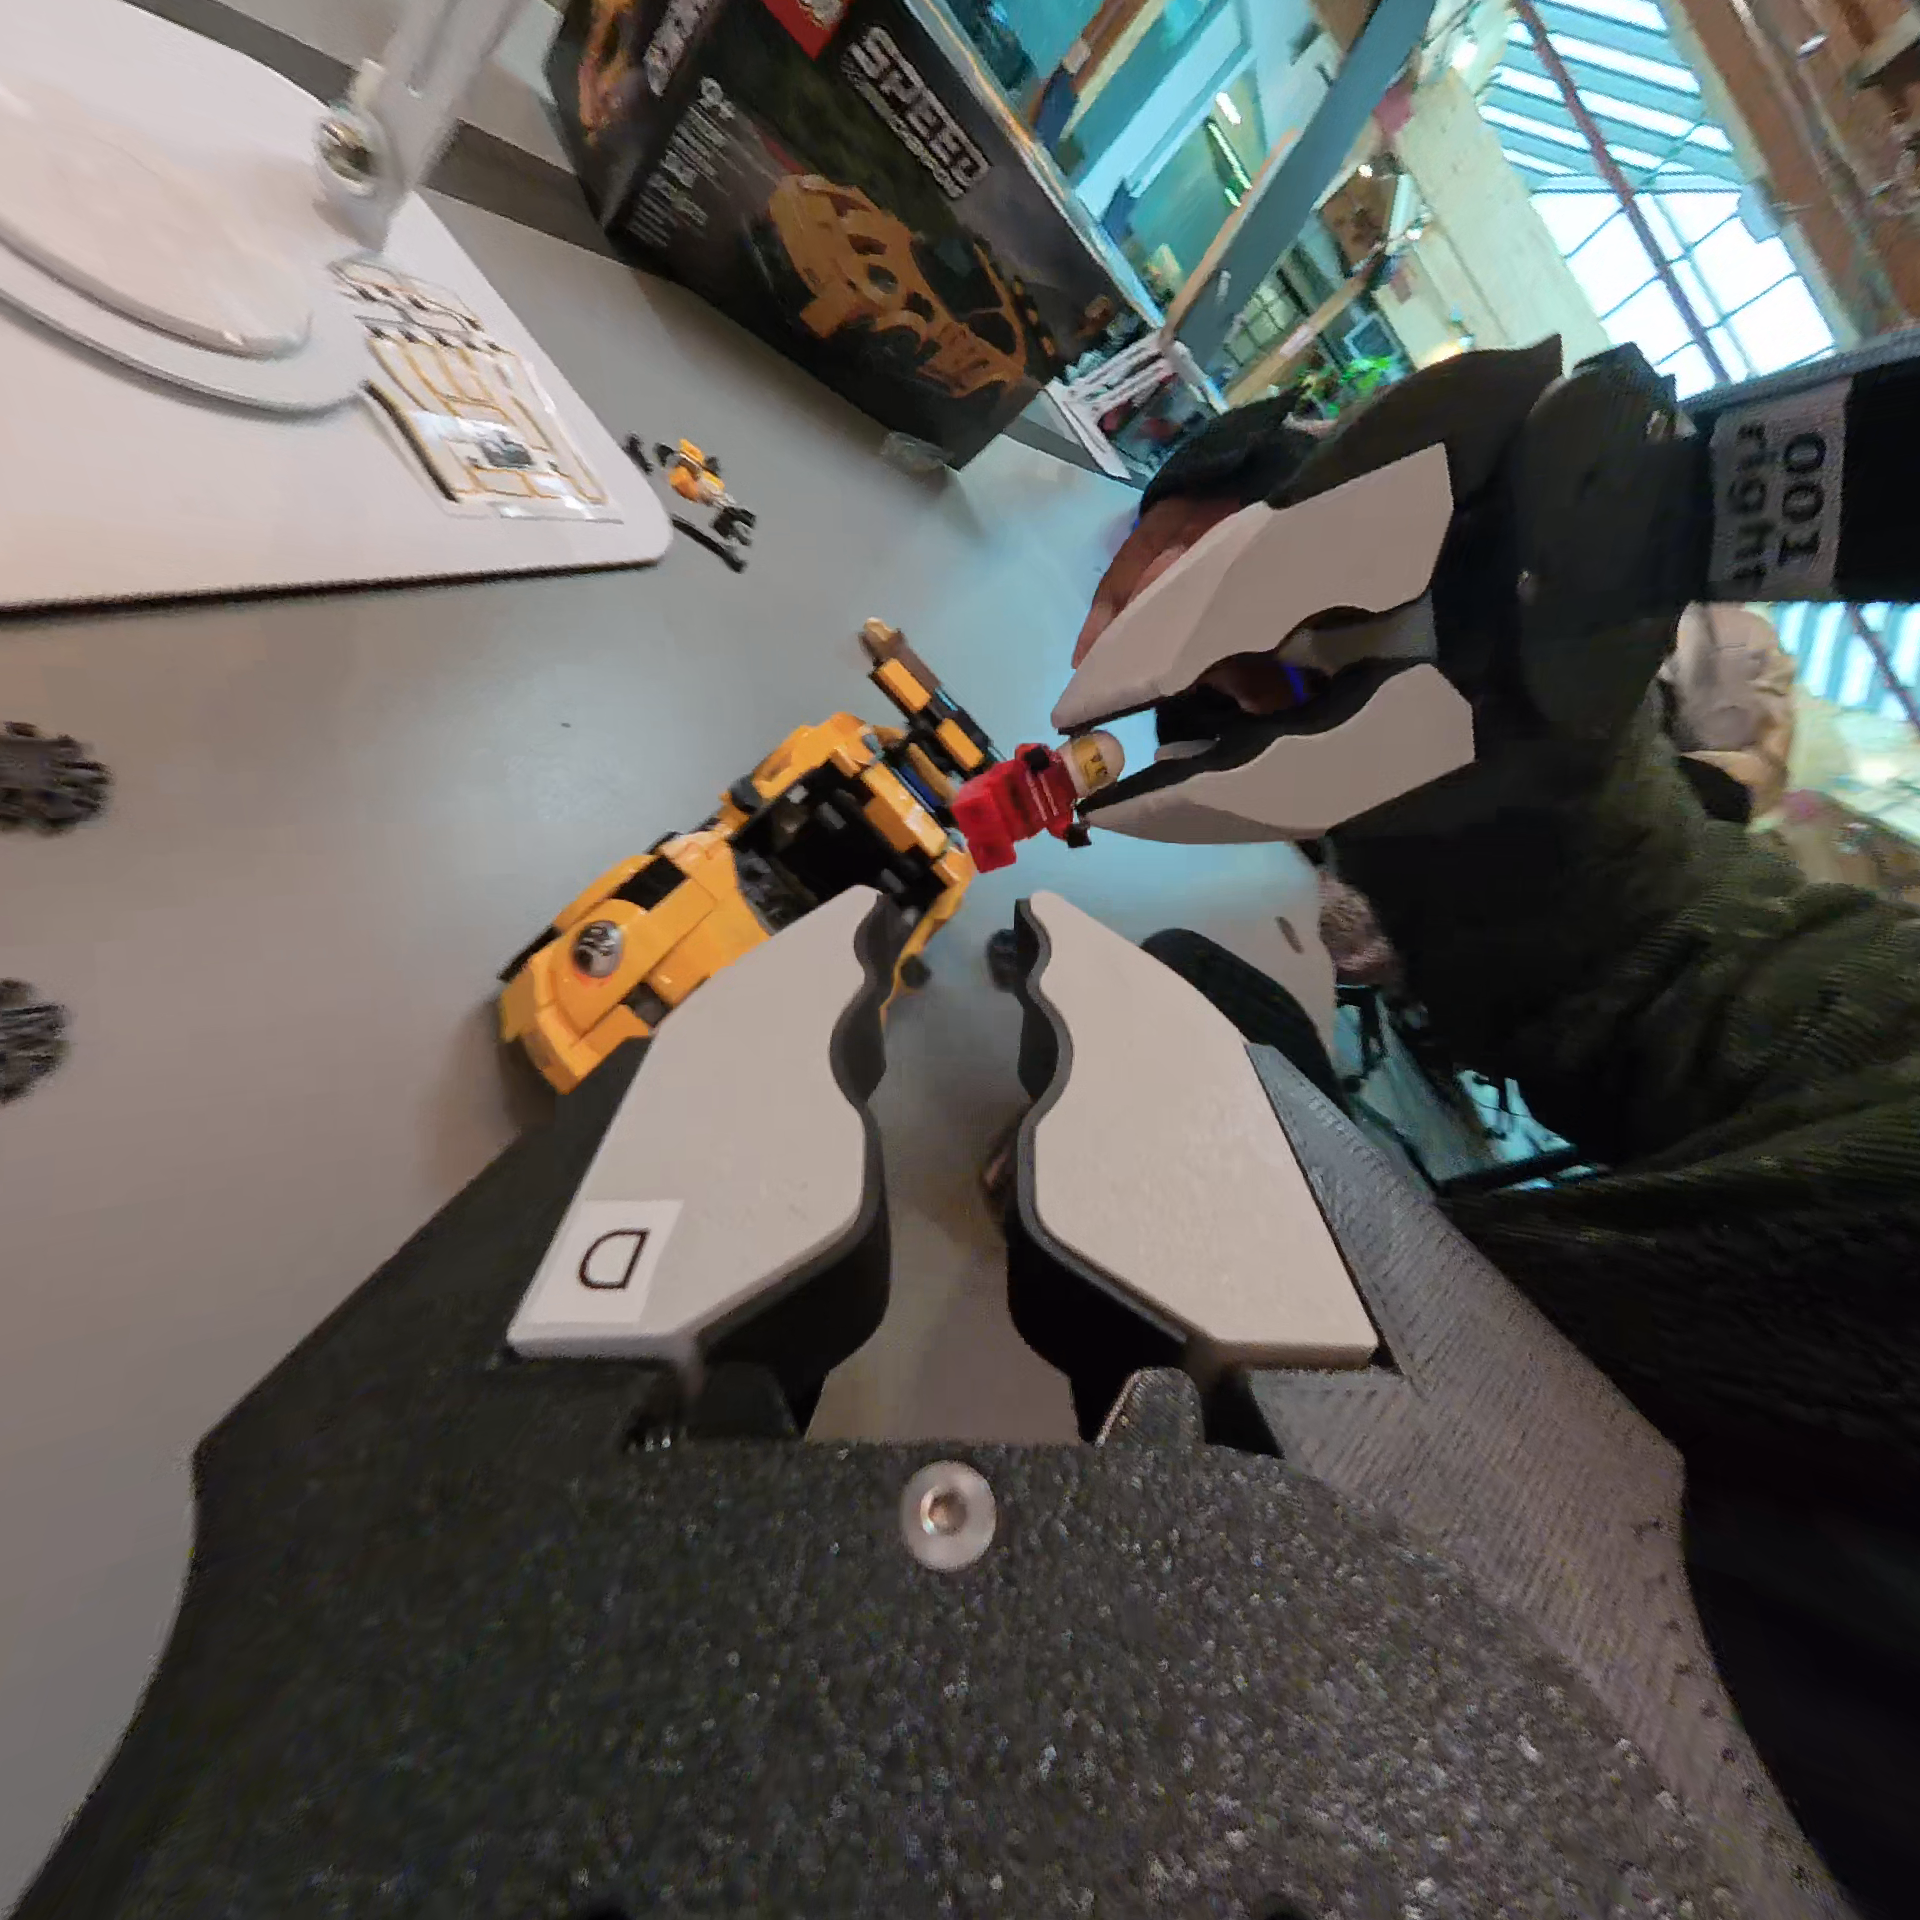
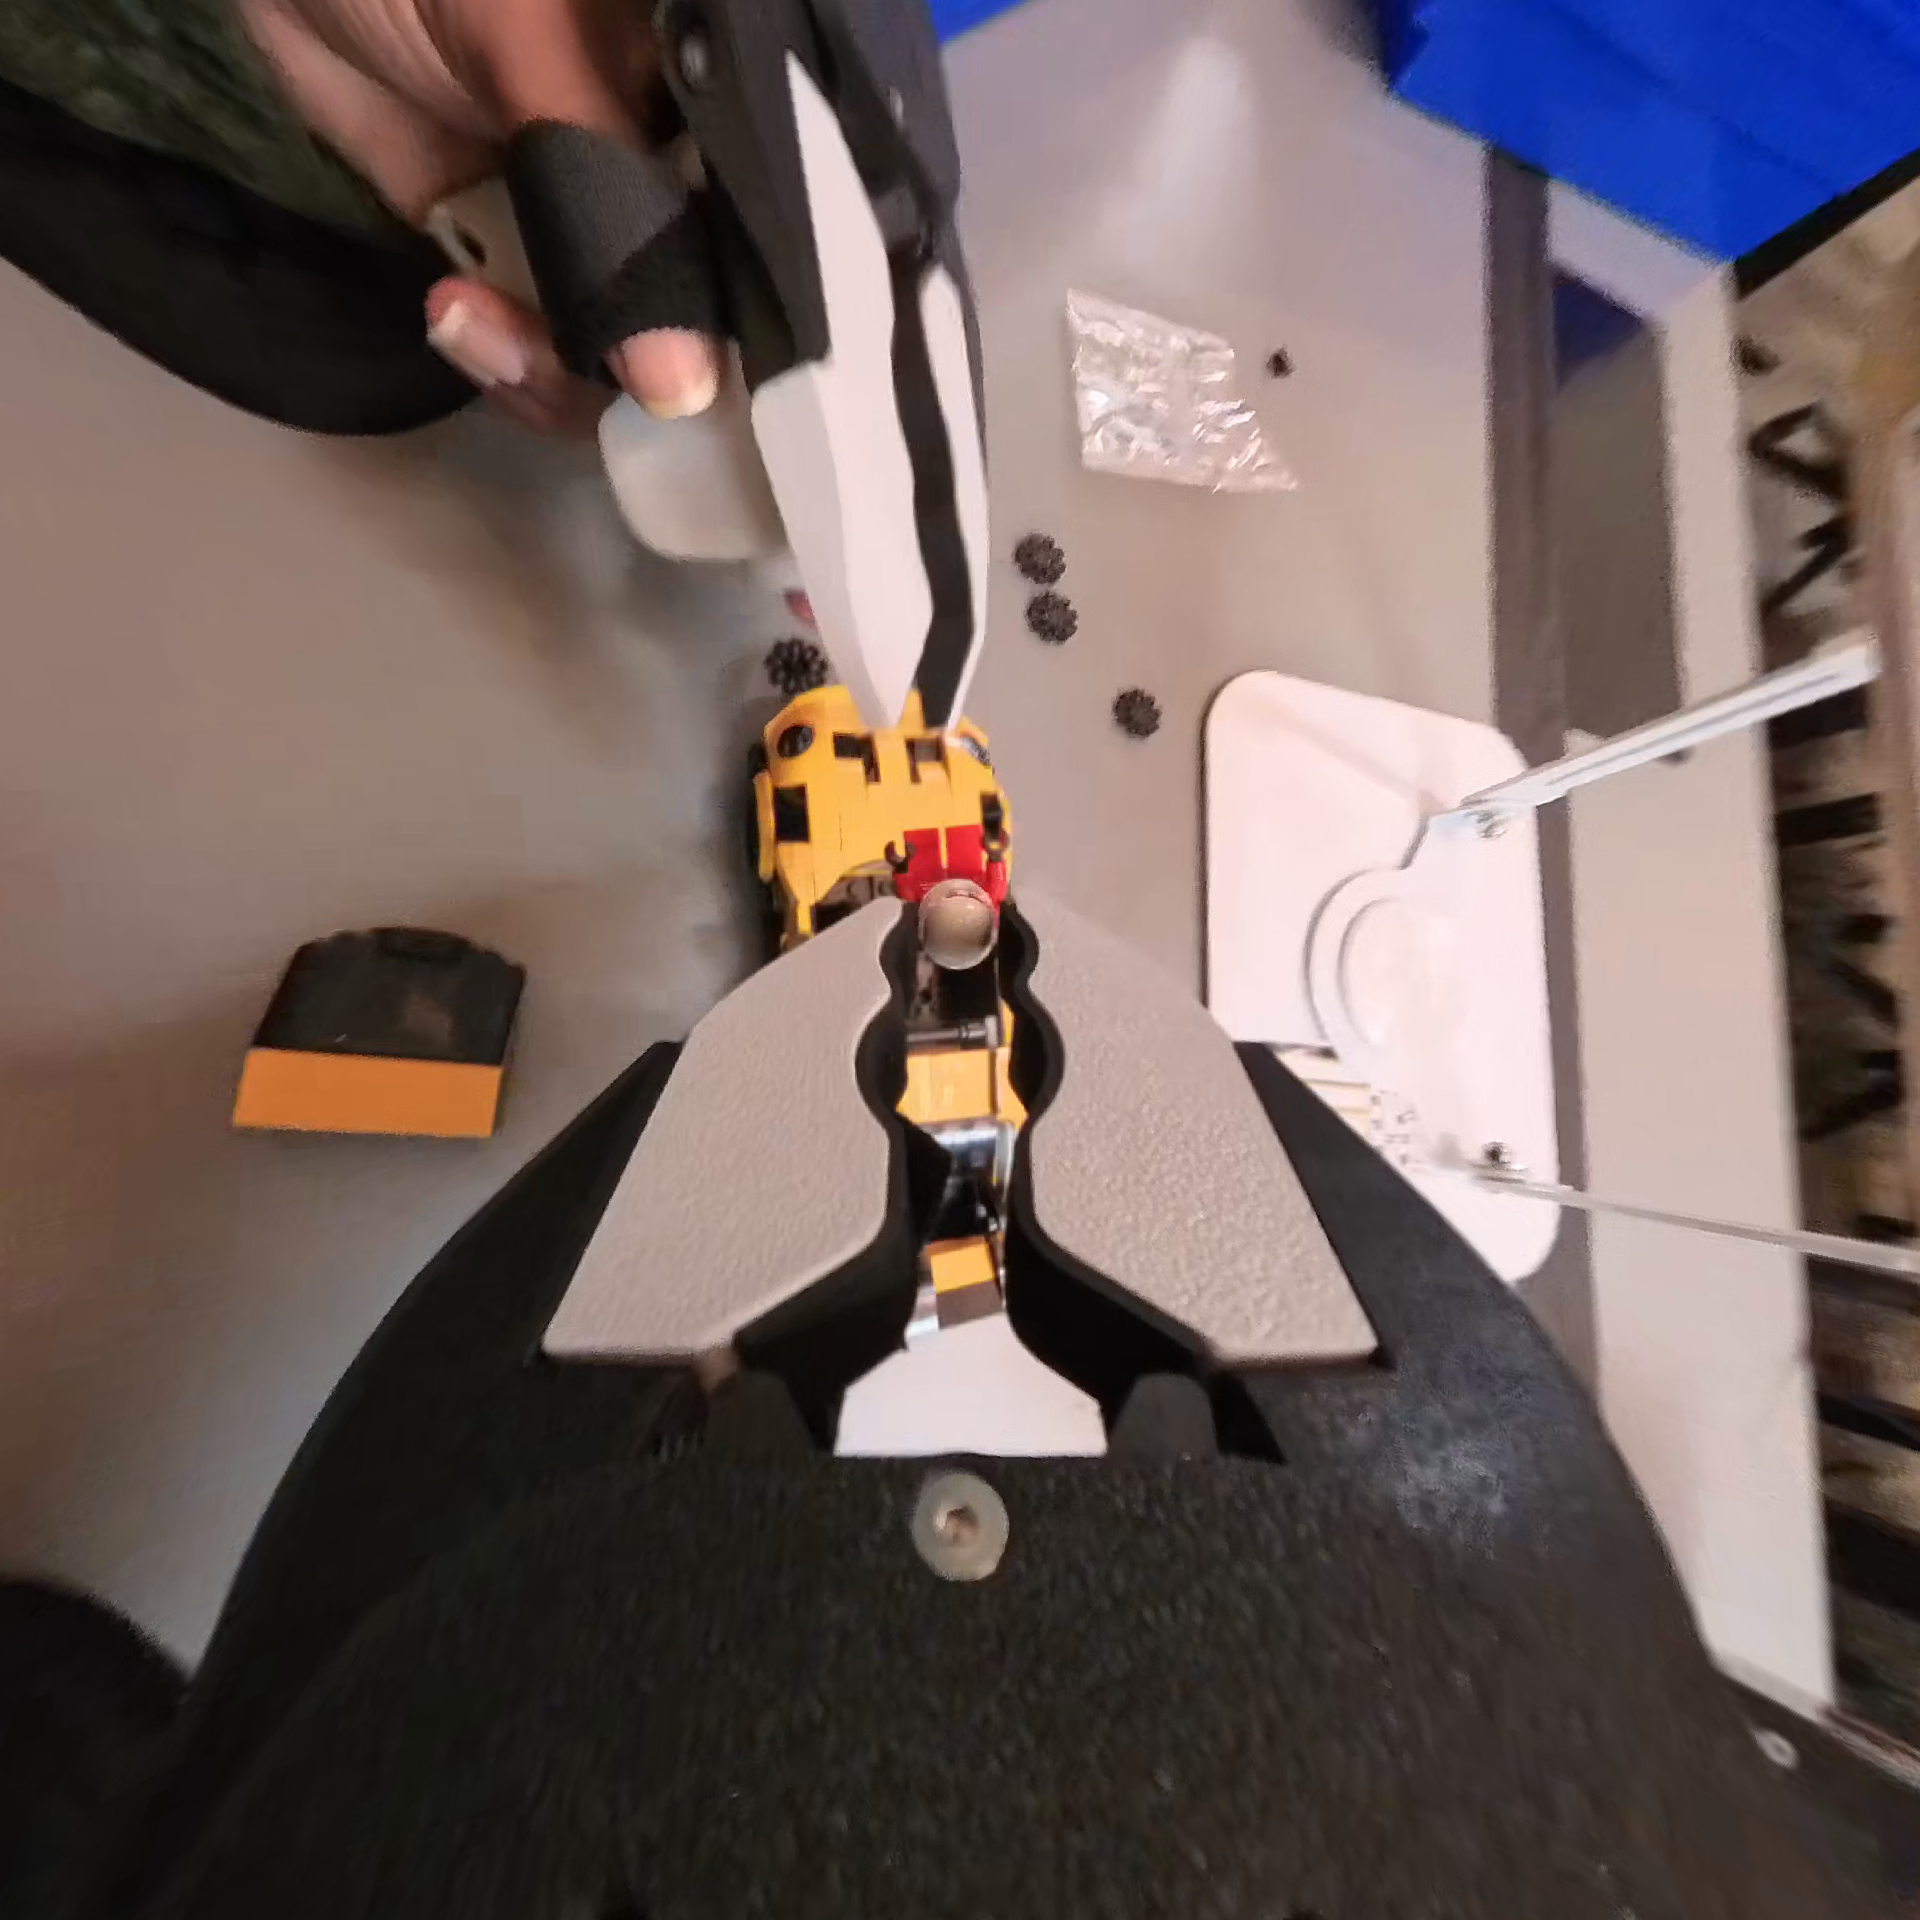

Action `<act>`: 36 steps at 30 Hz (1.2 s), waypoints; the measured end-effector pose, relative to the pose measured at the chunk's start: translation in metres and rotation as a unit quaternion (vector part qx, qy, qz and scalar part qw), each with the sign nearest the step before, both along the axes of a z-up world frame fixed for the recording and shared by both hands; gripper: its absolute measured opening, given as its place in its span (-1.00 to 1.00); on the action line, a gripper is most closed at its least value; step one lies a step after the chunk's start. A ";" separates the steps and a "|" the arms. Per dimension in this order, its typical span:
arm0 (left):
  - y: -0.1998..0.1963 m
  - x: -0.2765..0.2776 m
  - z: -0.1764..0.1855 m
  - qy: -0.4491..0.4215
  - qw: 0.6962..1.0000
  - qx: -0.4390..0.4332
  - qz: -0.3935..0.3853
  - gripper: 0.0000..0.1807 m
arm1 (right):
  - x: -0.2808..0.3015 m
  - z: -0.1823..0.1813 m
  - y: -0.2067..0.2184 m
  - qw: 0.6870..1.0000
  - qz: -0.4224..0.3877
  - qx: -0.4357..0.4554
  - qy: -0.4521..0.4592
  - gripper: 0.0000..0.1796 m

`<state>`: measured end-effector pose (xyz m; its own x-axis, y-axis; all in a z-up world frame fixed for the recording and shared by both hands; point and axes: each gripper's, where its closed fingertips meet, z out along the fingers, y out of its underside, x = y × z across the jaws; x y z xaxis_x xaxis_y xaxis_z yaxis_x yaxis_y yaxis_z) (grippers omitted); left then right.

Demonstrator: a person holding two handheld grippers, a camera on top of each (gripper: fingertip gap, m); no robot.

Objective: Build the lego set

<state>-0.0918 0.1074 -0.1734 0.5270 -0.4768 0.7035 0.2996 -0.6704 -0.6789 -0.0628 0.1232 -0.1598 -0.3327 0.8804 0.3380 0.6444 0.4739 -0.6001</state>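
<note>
yellow car | red minifigure at its cockpit, head pinched by right gripper | left gripper jaws apart, empty, beside car | car's rear hidden behind right fingers

Lego box cut off by edge (top), car blurred

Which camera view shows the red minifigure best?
The left wrist view: the red minifigure appears side-on, head between the right gripper's jaws, over the yellow car. The right wrist view shows mainly its head top.
</note>
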 end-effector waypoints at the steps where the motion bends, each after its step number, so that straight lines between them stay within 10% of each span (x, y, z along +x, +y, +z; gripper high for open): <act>1: 0.001 -0.004 0.000 0.011 1.000 0.006 0.008 -0.77 | 0.002 -0.005 0.003 1.000 0.001 -0.019 -0.019 -0.85; 14: 0.003 -0.011 -0.006 0.074 0.996 0.035 0.021 -0.79 | 0.012 -0.047 0.008 0.960 -0.014 -0.093 -0.265 -0.84; 36: -0.001 -0.007 -0.006 0.091 0.995 0.043 0.007 -0.80 | 0.015 -0.069 0.007 0.946 -0.031 -0.067 -0.316 -0.82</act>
<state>-0.0991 0.1059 -0.1794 0.6495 -0.5232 0.5518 0.1748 -0.6035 -0.7780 -0.0478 0.1301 -0.2291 -0.3782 0.9253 -0.0273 0.9184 0.3713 -0.1369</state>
